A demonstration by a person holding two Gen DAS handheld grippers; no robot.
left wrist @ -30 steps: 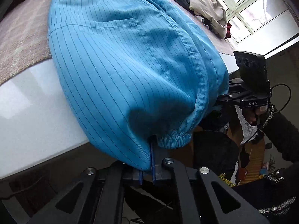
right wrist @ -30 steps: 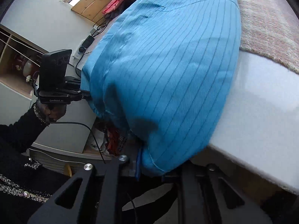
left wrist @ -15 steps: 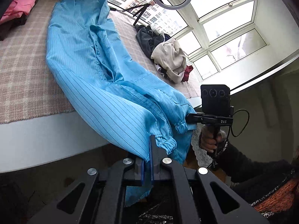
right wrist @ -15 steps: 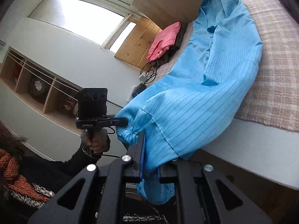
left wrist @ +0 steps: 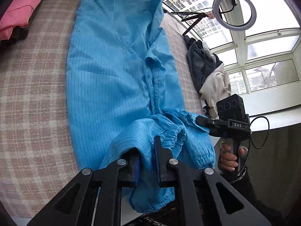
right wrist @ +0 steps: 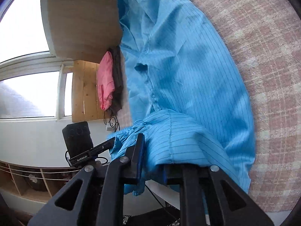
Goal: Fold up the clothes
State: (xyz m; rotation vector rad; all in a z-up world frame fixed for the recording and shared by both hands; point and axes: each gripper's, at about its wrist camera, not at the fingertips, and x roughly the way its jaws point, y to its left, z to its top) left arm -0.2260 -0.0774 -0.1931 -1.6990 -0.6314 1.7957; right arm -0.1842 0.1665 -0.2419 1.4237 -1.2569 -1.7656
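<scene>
Since 0.5 s ago both grippers have lifted and carried the cuffed ends of the blue garment inward over the bed; the fabric that hung off the mattress edge now doubles back toward the garment's middle.

Left gripper (left wrist: 146, 162): jaws part-spread, with the elastic-cuffed blue cloth bunched between them and draped over the left finger; cloth is gripped, fingers not fully closed. Right gripper (right wrist: 150, 162): likewise holds a cuffed end, with fabric filling the gap and covering its right finger. In the left wrist view the right gripper's tip pinches a gathered cuff just beside the left one's cuff; the right hand (left wrist: 228, 157) grasps its handle.

Blue striped garment (left wrist: 112, 79): lies lengthwise on the checked pink blanket (left wrist: 33, 94), collar end far, central seam puckered.

Farther off: folded pink garment (left wrist: 18, 11) at the blanket's far left corner; pile of dark and cream clothes (left wrist: 208, 79) near the right edge; ring light (left wrist: 234, 11) on its stand before the window (left wrist: 270, 73).
</scene>
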